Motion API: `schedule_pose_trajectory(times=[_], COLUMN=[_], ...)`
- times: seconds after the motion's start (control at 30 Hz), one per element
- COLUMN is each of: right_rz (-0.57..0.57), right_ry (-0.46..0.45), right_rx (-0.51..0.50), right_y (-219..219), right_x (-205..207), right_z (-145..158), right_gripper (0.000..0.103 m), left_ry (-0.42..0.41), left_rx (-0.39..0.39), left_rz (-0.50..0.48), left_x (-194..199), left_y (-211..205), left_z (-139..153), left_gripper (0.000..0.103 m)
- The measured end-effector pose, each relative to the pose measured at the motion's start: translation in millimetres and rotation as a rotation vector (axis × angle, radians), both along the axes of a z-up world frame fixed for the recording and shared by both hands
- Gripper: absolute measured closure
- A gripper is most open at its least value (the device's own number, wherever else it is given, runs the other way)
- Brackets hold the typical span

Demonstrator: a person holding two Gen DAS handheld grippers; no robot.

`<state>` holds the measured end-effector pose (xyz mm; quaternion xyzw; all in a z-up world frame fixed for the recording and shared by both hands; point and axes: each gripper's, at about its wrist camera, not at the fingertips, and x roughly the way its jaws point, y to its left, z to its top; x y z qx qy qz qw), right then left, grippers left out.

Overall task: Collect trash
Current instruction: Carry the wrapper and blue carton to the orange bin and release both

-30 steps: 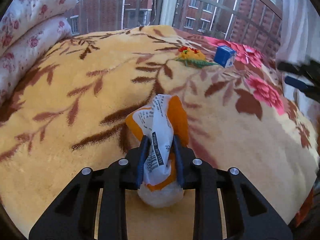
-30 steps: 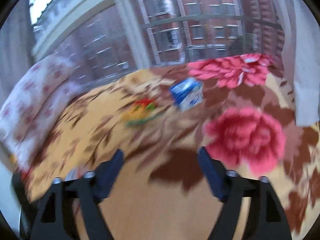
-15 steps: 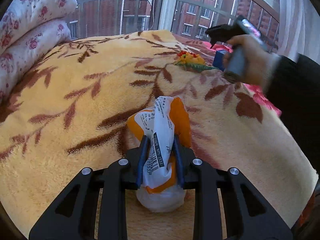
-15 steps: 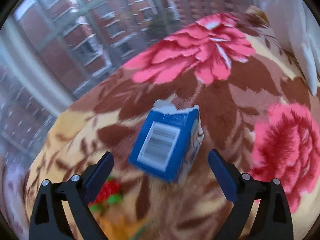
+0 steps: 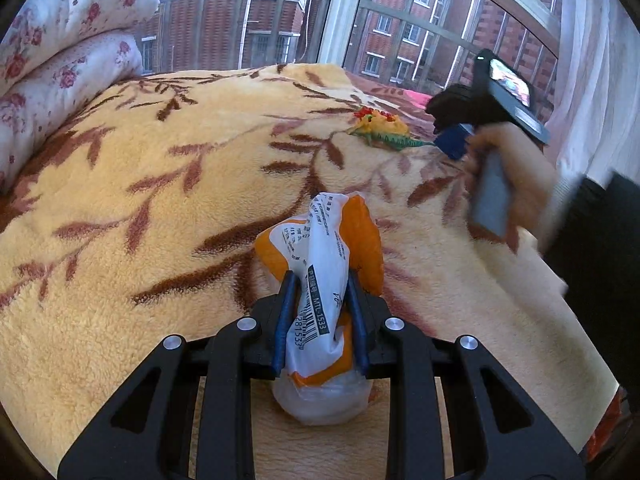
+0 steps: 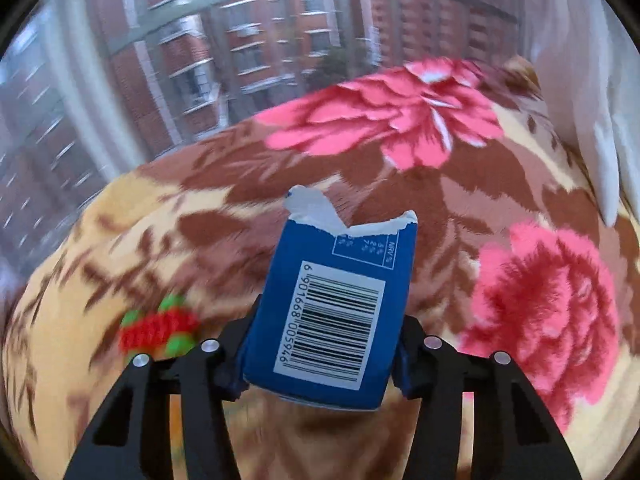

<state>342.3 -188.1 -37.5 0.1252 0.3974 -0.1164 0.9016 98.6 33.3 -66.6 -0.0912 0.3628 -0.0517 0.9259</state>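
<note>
The right gripper (image 6: pixel 322 354) is closing on the torn blue cardboard carton (image 6: pixel 334 308), possibly crushing it, while the left gripper (image 5: pixel 320 320) is clenching the crumpled orange-and-white plastic wrapper (image 5: pixel 324 276)

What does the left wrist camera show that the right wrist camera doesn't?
Only the left wrist view: the left claw shut on an orange and white wrapper, floral pillows, and the person's hand holding the right claw's handle.

Only the right wrist view: the barcode side and torn top of the blue carton, with the right claw closing on it.

Both: the floral blanket and the colourful toy.
</note>
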Motion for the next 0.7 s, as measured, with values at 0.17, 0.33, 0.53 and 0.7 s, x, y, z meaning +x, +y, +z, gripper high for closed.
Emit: schedule_pose_trajectory(times=[0.17, 0.33, 0.53, 0.7], right_rz=[0.161, 0.248, 0.339, 0.387], right_ry=[-0.003, -0.008, -0.023, -0.066], right_rx=[-0.041, -0.086, -0.112, -0.143], right_y=[0, -4, -10, -10], right_x=[-58, -125, -200, -256], right_z=[11, 16, 20, 27], right_gripper=[0.051, 0.051, 0.05, 0.05], left_ry=[-0.004, -0.002, 0.001, 0.001], left_rx=[0.007, 0.013, 0.041, 0.074], left_rz=[0.0, 0.0, -0.001, 0.005], left_x=[-1, -1, 0, -6], left_y=[-1, -1, -6, -10], left_z=[0, 0, 1, 7], left_gripper=[0.079, 0.079, 0.078, 0.079])
